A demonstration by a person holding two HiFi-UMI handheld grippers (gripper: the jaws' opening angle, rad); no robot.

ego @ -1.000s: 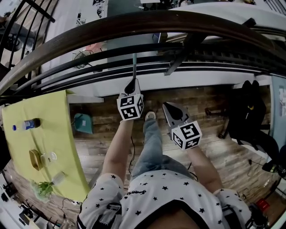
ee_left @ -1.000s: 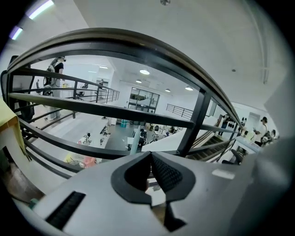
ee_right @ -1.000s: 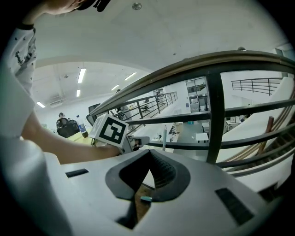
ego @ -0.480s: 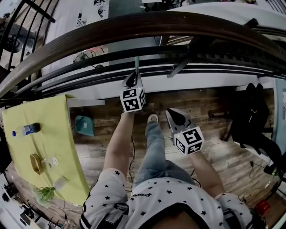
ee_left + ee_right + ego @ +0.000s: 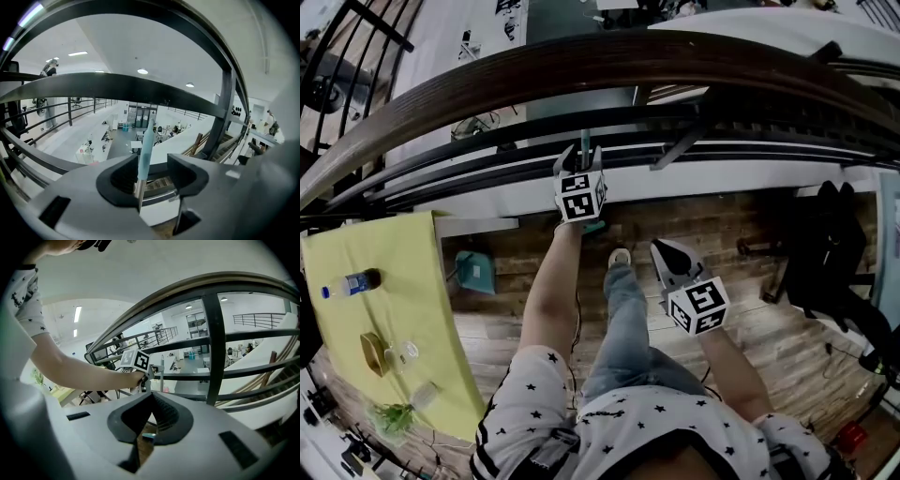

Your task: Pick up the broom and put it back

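Note:
The broom's thin handle (image 5: 584,141), a metal shaft with a teal grip (image 5: 146,143), stands upright against the black railing (image 5: 487,155). My left gripper (image 5: 580,156) is at the rail with the handle between its jaws. Those jaws have just been opening, so the pads stand apart and the handle leans near the left one. In the right gripper view the left gripper (image 5: 156,370) and the handle (image 5: 162,378) show by the rail. My right gripper (image 5: 662,251) hangs lower and nearer to me over the wood floor, its jaws (image 5: 151,397) shut on nothing.
A dark wooden handrail (image 5: 609,56) curves over the black rails, with an open drop beyond. A yellow-green table (image 5: 384,281) at left bears a bottle (image 5: 352,282) and small items. A teal dustpan (image 5: 474,272) lies on the floor. A black bag (image 5: 830,244) stands right.
My left gripper carried the handle forward to the railing, then opened its jaws off it. My right gripper sank a little and stayed shut.

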